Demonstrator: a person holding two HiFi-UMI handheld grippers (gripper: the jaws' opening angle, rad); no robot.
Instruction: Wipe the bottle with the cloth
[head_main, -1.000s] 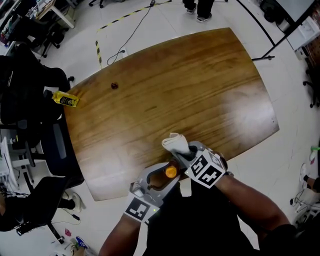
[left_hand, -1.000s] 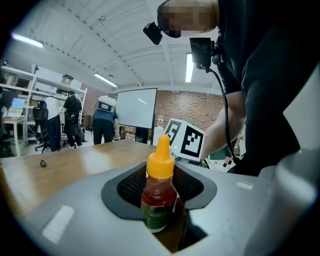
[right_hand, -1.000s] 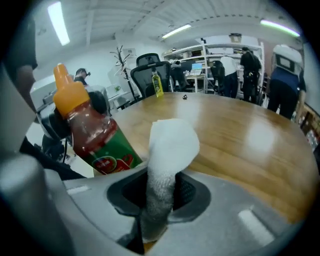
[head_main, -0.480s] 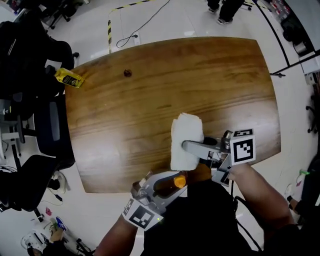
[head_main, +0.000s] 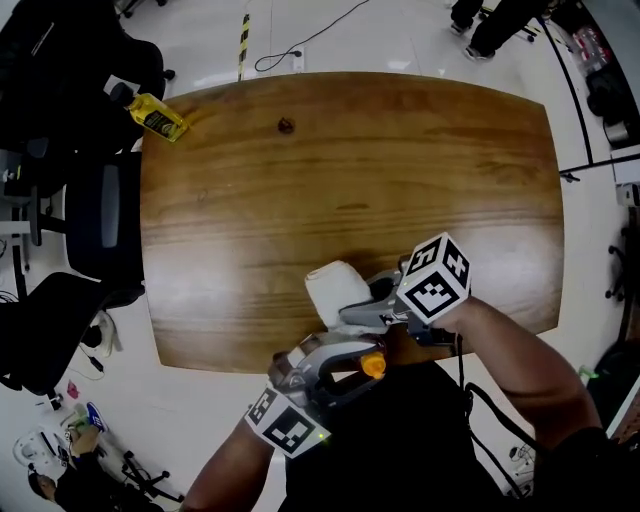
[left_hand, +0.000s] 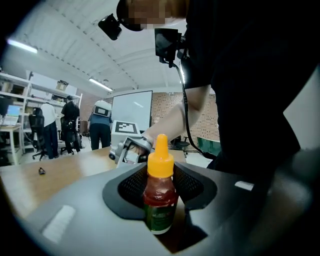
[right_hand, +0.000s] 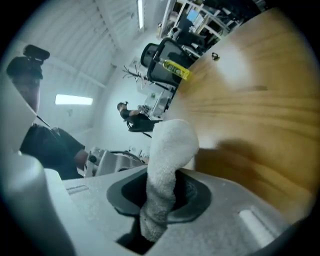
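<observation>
A small bottle (left_hand: 160, 192) with an orange cap (head_main: 372, 366), reddish-brown contents and a green label sits clamped in my left gripper (head_main: 335, 368), near the table's front edge. My right gripper (head_main: 350, 305) is shut on a folded white cloth (head_main: 333, 291), which sticks out past its jaws (right_hand: 167, 165). In the head view the cloth hangs just above and left of the bottle's cap, a short way from it. In the left gripper view the right gripper (left_hand: 131, 149) shows behind the bottle.
The wooden table (head_main: 400, 170) stretches away from me. A yellow bottle (head_main: 160, 115) lies at its far left corner and a small dark object (head_main: 286, 126) sits near the far edge. Black office chairs (head_main: 95, 220) stand to the left. People stand beyond the table.
The right gripper has swung back from the table toward the bottle, and the cloth went from spread flat to bunched above the cap. The left gripper keeps the bottle in place.
</observation>
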